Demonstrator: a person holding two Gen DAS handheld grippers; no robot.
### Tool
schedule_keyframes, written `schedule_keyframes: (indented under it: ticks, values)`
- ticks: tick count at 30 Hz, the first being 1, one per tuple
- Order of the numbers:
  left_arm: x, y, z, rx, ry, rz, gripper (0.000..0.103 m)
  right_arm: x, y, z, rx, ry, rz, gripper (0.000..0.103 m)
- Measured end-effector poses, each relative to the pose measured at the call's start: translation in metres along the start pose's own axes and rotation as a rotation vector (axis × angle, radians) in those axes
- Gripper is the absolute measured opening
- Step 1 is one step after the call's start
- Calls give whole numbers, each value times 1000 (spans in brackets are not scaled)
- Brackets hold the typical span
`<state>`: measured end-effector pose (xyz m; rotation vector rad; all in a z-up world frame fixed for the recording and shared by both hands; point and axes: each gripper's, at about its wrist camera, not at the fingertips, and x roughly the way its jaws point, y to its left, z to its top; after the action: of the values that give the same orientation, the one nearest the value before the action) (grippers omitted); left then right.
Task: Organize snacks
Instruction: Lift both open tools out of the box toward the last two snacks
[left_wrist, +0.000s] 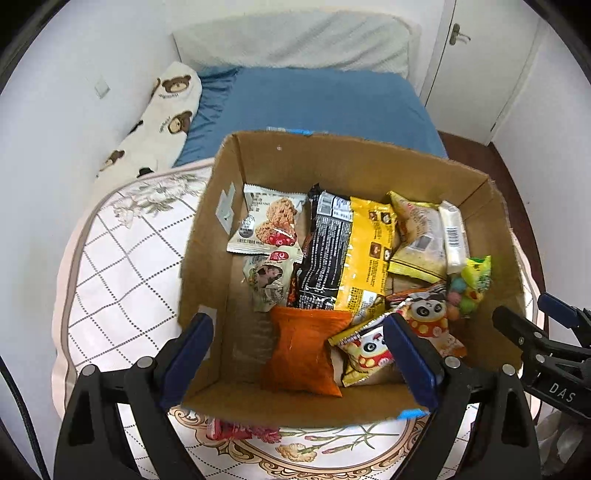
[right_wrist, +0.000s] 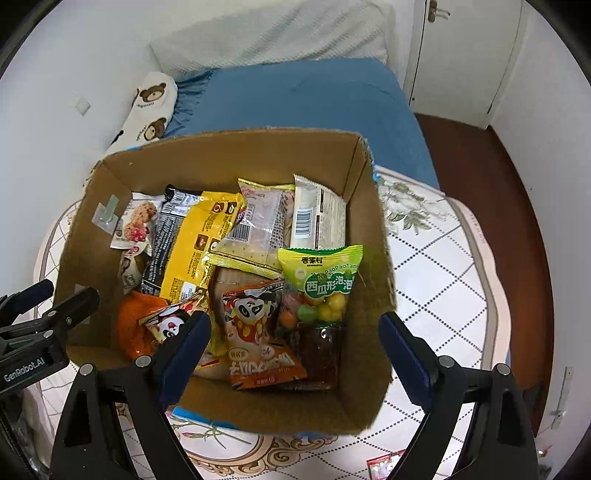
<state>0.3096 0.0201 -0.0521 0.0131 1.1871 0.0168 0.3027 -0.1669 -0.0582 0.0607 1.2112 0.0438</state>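
An open cardboard box (left_wrist: 207, 229) (right_wrist: 373, 240) stands on a quilted bed cover and holds several snack packets. Inside lie an orange pouch (left_wrist: 303, 354) (right_wrist: 133, 325), a yellow packet (left_wrist: 365, 254) (right_wrist: 192, 243), a black packet (left_wrist: 325, 254), panda-print packets (left_wrist: 424, 317) (right_wrist: 255, 332) and a green candy bag (right_wrist: 321, 277) (left_wrist: 472, 280). My left gripper (left_wrist: 299, 358) is open and empty above the box's near edge. My right gripper (right_wrist: 295, 354) is open and empty above the box's near right part.
A red packet (left_wrist: 236, 430) peeks out under the box's near edge. Another red packet (right_wrist: 380, 467) lies on the cover at the front right. A bear-print pillow (left_wrist: 162, 118), blue sheet (left_wrist: 314, 107) and white door (left_wrist: 480, 62) lie beyond.
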Motion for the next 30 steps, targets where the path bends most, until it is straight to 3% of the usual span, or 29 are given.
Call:
schedule_keyframes:
  ticks: [11,18,25,30]
  values:
    - [-63,-4,-30,16,-143,10,94,-73,7,-29,-23,-157,5,94]
    - [-99,-4,-46,-1,-211,4,94,-105,9,-50,-24,-204,19,94]
    - [-120,-10,-62,-7,-237,-18,94,-128,12,-74,-18,-217,66,94]
    - [-110,-17,-79,-4,-194,-44,94,-128,4,-94,10,-190,89,97]
